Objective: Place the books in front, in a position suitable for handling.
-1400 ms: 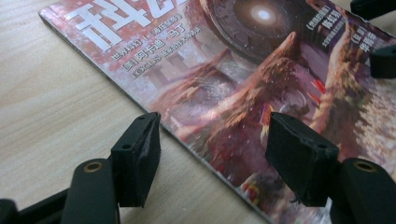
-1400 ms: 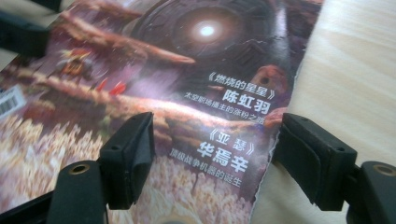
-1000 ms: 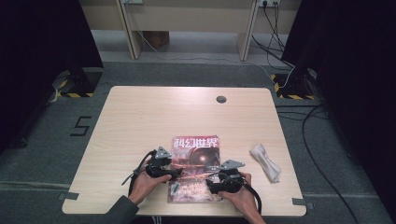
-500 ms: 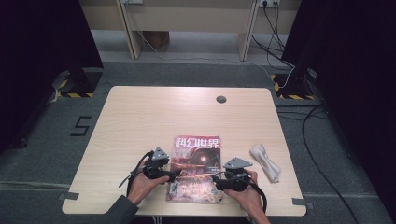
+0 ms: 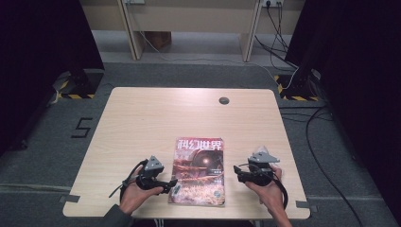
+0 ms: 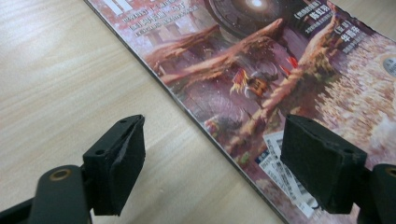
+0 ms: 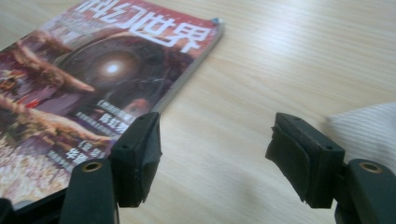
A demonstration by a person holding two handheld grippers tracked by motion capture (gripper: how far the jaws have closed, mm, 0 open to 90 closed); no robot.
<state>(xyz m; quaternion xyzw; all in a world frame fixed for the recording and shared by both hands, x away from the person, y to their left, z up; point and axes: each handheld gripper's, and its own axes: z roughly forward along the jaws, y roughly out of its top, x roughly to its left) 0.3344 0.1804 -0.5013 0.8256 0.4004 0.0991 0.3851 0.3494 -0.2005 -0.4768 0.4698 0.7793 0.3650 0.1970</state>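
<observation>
Magazine (image 5: 198, 171) lies flat, cover up, near-centre on my desk (image 5: 142, 123) | left hand-held gripper (image 5: 173, 185) spread at its left edge, jaws just widened, nothing pinched | right hand-held gripper (image 5: 238, 174) spread, empty, off its right edge, likely freeing it.

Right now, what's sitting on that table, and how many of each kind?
Magazine: 1
White cloth: 1, glimpsed at the edge of the right gripper view
Handheld grippers: 2, left gripper and right gripper, both with jaws open and holding nothing
Total: 4
</observation>
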